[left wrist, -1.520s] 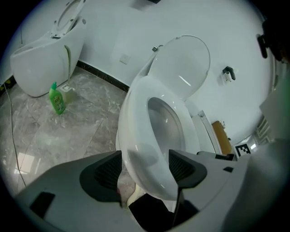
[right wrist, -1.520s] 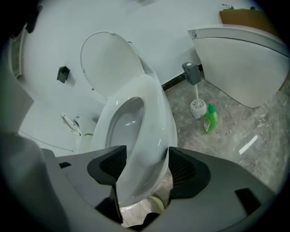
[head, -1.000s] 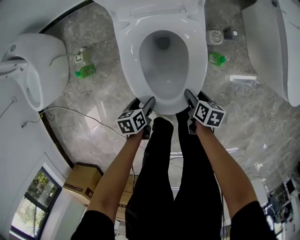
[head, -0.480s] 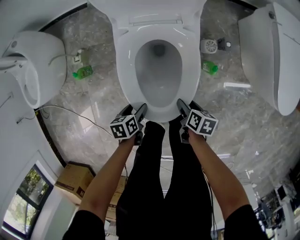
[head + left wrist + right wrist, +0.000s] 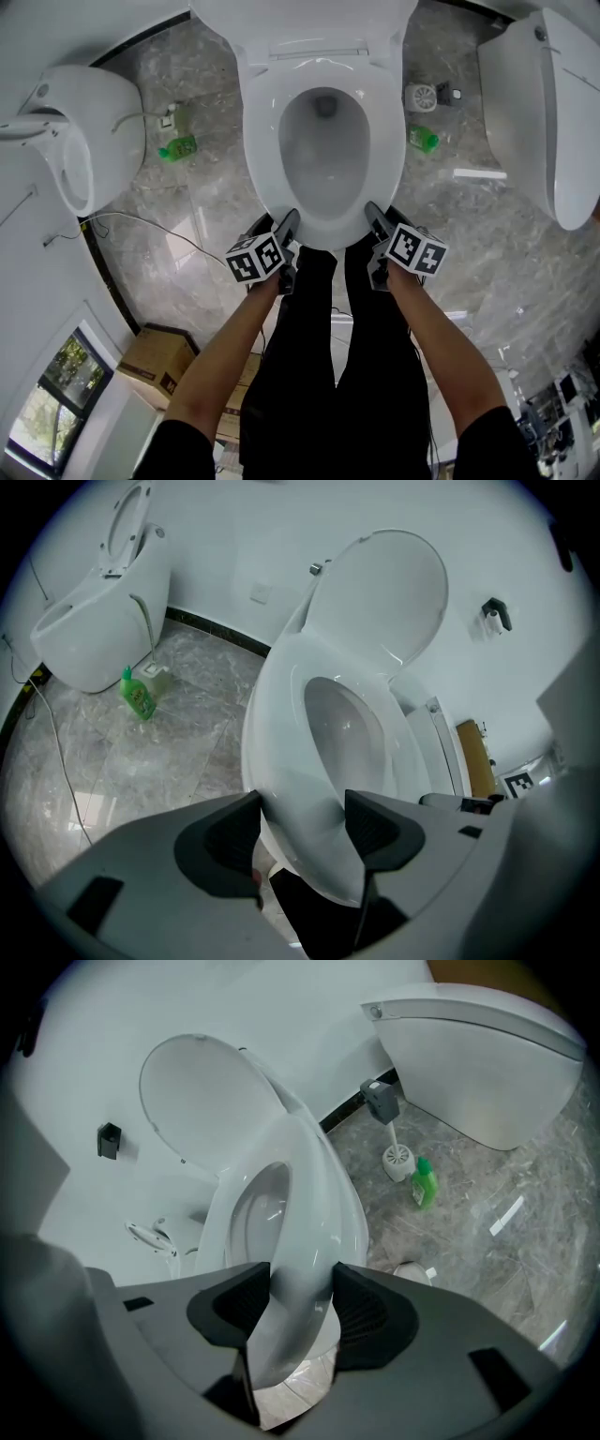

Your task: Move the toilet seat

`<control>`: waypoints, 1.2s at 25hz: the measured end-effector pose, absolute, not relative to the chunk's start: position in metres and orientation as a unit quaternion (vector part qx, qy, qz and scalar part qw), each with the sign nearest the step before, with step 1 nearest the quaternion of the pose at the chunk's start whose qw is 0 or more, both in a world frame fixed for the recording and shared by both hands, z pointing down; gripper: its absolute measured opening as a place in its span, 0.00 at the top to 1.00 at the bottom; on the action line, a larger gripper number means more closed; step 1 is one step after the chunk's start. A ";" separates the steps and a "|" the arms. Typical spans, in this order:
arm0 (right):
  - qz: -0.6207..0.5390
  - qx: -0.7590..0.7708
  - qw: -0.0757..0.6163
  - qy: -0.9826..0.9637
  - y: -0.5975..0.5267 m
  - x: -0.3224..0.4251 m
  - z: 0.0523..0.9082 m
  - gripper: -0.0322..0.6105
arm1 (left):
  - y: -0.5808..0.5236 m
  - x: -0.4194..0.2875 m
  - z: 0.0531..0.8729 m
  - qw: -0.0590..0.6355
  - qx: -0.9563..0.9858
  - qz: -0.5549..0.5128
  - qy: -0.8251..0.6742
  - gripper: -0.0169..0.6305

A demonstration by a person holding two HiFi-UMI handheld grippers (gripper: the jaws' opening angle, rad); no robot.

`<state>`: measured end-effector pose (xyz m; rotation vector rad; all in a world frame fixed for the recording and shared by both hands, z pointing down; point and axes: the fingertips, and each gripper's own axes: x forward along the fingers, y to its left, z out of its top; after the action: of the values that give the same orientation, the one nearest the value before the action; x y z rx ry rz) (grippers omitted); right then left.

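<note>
Toilet seat is lying over the bowl of the centre toilet, its ring filling the upper middle of the head view, with the lid standing raised behind it at 12 o'clock.

Left gripper is engaging the front rim of the seat at about 7 o'clock on the ring. In the left gripper view its jaws have just been closing and are now standing at a moderate width, with the seat rim passing between them. Both dark pads are pressing against the white edge, one on each face.

Right gripper is engaging the same rim at about 5 o'clock. In the right gripper view its jaws have likewise just been closing, and the seat edge is sitting between the ribbed pads, which are bearing on it from both sides.

Both grippers are pointing steeply downward, held on outstretched forearms.

On the marble floor, one green bottle is lying at 9 o'clock of the toilet and a second green bottle at 3 o'clock, with a toilet brush just beyond the latter
</note>
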<state>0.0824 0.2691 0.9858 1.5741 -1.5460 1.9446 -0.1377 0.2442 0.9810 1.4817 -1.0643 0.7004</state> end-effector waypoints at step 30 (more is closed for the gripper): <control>0.692 0.411 0.035 -0.593 0.238 0.083 0.865 0.61 | 0.203 -0.134 0.864 0.535 0.654 0.211 -0.491 0.53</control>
<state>0.0830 0.2382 0.8647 1.2621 -1.8217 2.1274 -0.1342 0.2033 0.8635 1.5574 -1.1693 0.5030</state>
